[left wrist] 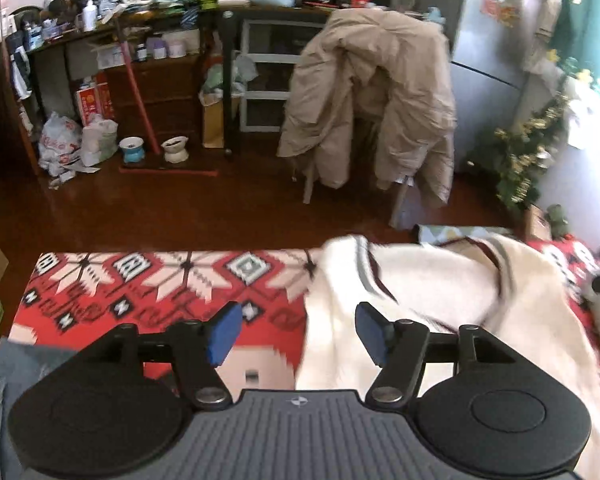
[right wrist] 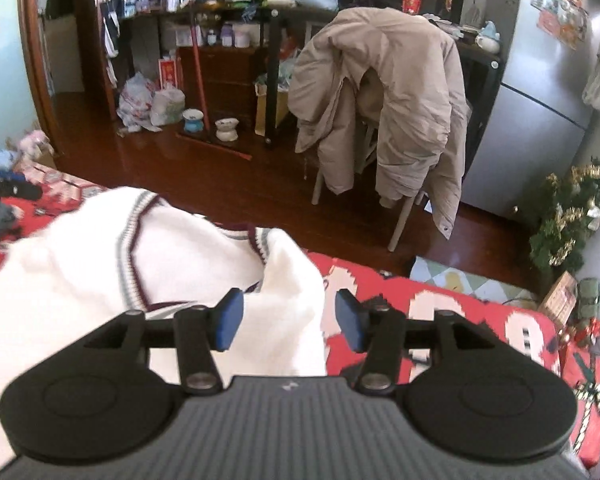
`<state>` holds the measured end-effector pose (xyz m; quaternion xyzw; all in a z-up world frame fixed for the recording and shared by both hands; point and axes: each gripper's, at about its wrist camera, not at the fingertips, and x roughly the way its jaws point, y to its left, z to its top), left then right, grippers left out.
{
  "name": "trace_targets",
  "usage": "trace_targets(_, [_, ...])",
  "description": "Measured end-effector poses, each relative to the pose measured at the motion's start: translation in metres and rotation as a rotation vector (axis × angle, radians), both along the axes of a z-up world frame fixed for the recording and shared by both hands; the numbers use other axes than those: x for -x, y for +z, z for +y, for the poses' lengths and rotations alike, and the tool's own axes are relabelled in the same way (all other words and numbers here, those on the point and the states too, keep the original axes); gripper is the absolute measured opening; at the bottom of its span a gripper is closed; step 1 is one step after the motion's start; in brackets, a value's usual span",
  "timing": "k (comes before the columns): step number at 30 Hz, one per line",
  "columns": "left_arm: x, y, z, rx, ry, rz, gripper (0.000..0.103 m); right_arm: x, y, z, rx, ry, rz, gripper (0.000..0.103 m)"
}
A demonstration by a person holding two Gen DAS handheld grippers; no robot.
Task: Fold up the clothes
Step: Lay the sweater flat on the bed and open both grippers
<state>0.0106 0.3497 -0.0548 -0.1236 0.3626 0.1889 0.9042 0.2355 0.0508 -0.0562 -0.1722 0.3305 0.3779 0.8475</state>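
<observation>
- Sweater (left wrist: 440,280), cream-white with maroon and grey striped trim, lay bunched on a red patterned blanket (left wrist: 160,284), toward the blanket's far edge.
- Left gripper (left wrist: 298,334) hovered with its blue-padded fingers (left wrist: 222,332) spread wide, holding nothing; the sweater's left border lay below the gap and most of the garment spread off to the right.
- Right gripper (right wrist: 290,320) was also spread and empty; a raised fold of the sweater (right wrist: 292,304) sat between its fingers (right wrist: 350,320), whether touching either could not be told, with the rest of the garment to the left.
- Beyond the blanket's far edge, a beige coat (right wrist: 384,92) hung over a chair on a dark wooden floor (right wrist: 228,184).
</observation>
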Motion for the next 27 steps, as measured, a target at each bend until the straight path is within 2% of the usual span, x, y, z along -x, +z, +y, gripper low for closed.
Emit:
trace_targets(4, [0.043,0.005,-0.029,0.041,-0.059,0.007,0.058,0.043,0.025,-0.041,-0.051,-0.009,0.042,0.055])
trace_targets(7, [0.076,0.001,-0.059,0.087,-0.099,0.021,0.046,0.085,0.031,-0.067,-0.074,0.005,0.043,0.054])
trace_targets(8, [0.085,-0.002,-0.071,0.097,-0.112,0.028,0.046,0.103,0.031,-0.076,-0.071,0.009,0.049,0.054])
trace_targets(13, [0.130,-0.023,-0.133,0.112,-0.155,0.052,0.044,0.184,0.007,-0.107,-0.032,0.037,0.054,0.047])
trace_targets(16, [0.155,-0.038,-0.164,0.128,-0.155,0.058,0.044,0.221,-0.006,-0.121,-0.041,-0.003,0.055,0.046])
trace_targets(22, [0.205,-0.051,-0.188,0.153,-0.058,0.026,0.044,0.295,-0.032,-0.151,-0.060,-0.089,0.059,0.046])
trace_targets(27, [0.247,-0.060,-0.204,0.165,0.032,-0.003,0.039,0.347,-0.048,-0.176,-0.092,-0.189,0.072,0.044])
